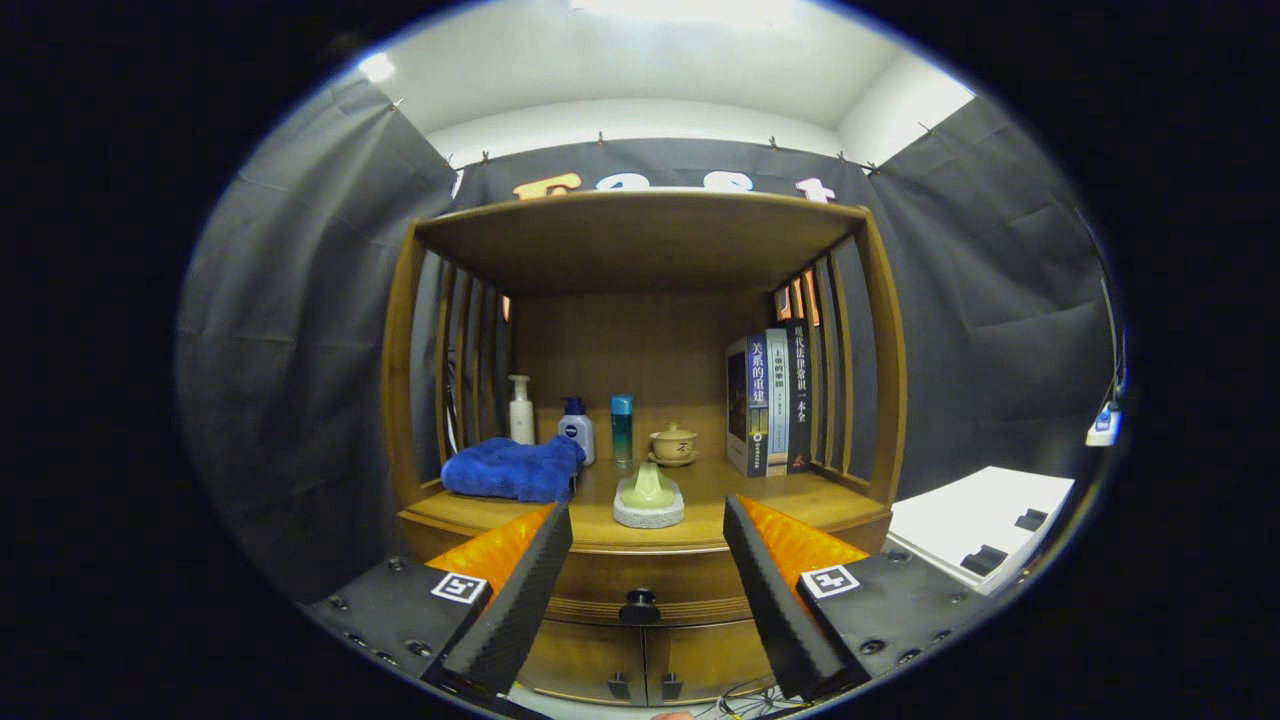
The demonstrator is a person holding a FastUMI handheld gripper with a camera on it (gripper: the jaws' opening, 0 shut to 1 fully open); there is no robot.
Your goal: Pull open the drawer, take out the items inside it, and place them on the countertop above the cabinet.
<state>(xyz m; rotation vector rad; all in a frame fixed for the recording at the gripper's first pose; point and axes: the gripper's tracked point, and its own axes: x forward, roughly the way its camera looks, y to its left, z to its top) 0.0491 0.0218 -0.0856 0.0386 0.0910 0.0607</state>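
The gripper (648,560) has its fingers spread wide and holds nothing, and the drawer knob (639,606) lies straight ahead, centred in the gap between them, on the closed drawer (640,585) just below the countertop (705,500), where a blue towel (512,470) lies up and left of the knob.

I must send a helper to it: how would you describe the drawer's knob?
Find the wooden cabinet and its countertop. The drawer sits just below, and its knob is centred there, between the open tool's fingers. It is round and dark, unlike the small square pulls on the doors beneath.
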